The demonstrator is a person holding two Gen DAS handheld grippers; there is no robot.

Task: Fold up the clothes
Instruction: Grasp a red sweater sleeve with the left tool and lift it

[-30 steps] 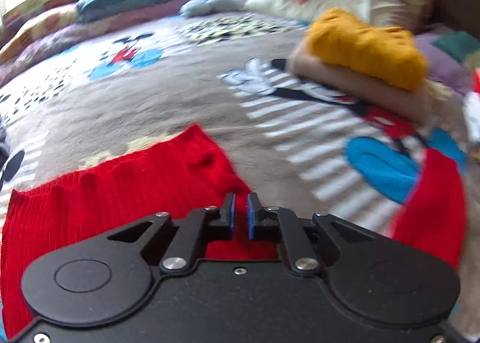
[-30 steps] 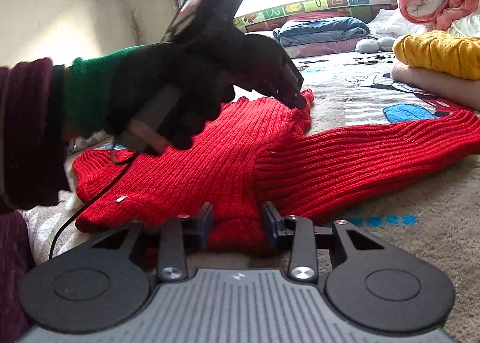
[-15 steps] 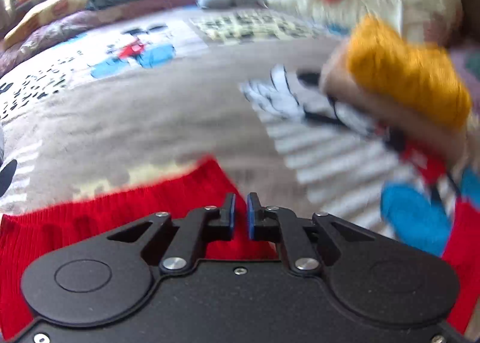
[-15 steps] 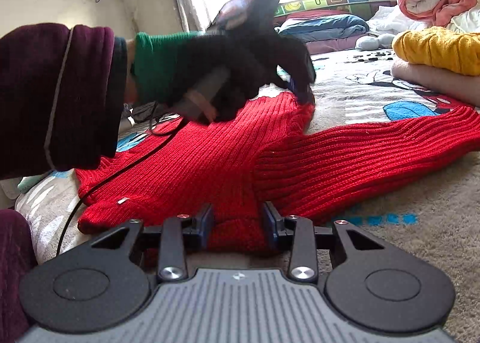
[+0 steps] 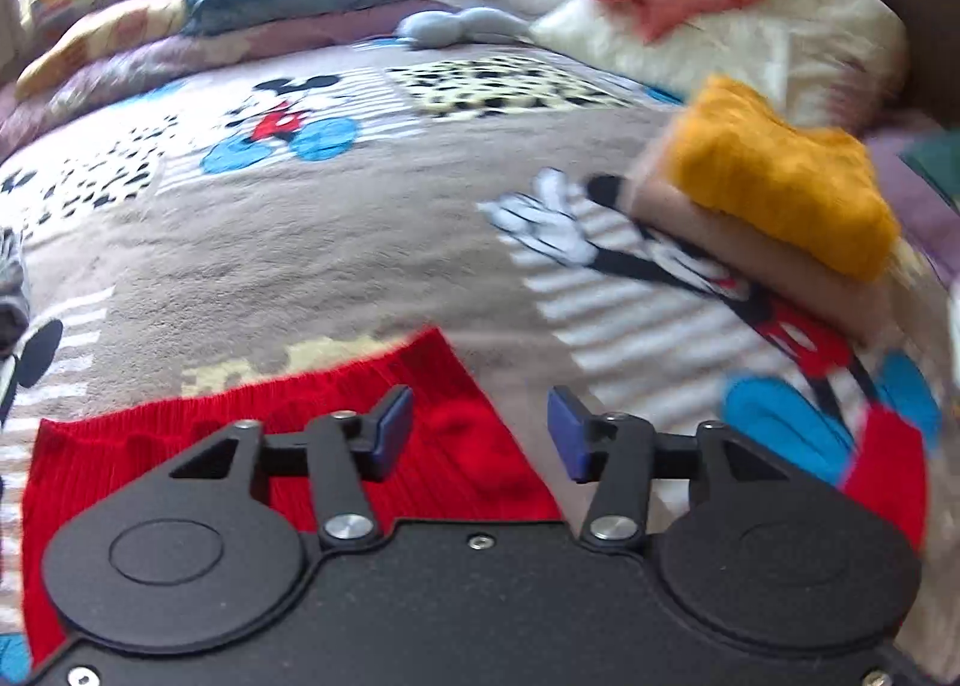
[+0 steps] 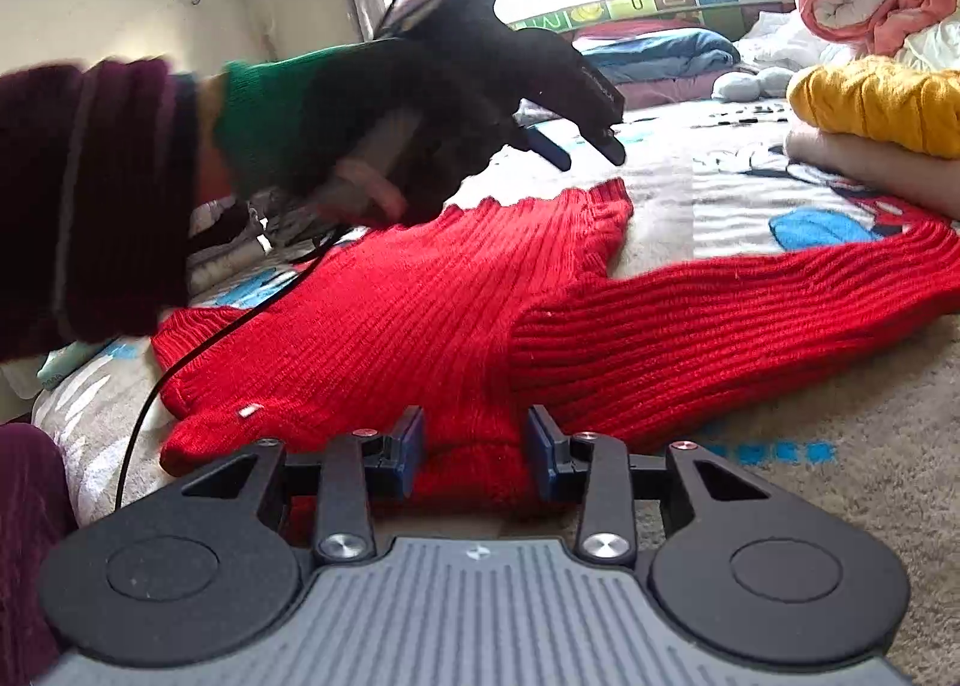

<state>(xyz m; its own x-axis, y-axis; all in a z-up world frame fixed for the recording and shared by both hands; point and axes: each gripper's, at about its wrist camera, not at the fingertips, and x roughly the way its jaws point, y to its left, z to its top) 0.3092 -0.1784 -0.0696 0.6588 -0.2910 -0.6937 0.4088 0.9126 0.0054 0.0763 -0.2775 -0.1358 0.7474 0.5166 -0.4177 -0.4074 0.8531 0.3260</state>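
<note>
The red ribbed knit sweater (image 6: 456, 326) lies spread flat on the grey cartoon-printed plush blanket (image 5: 312, 242) that covers the bed, one sleeve stretched out to the right. The left gripper (image 5: 480, 434) hangs just above the sweater's far corner; its jaws are opening and nothing is between them, the red knit lying loose below. In the right wrist view the gloved left hand (image 6: 384, 122) holds that gripper clear of the cloth. The right gripper (image 6: 474, 455) sits at the near edge with its jaws part-way closed around a raised bunch of the red hem; the pads appear to press it on both sides, so I judge it a grip.

To do this step well, the near hem should stay pinned while the left gripper goes for the next hold, probably the outstretched sleeve. It should take a full pinch of the thick knit, lift only enough to clear the blanket, and lay the sleeve straight across the body so that no ridge forms.

Far right, a folded mustard-yellow knit (image 5: 780, 176) rests on a folded beige garment (image 5: 750, 260).

Writing: a small white tag on the sweater is too small to read. The far headboard strip shows coloured letter tiles; only a "U" seems legible.
</note>
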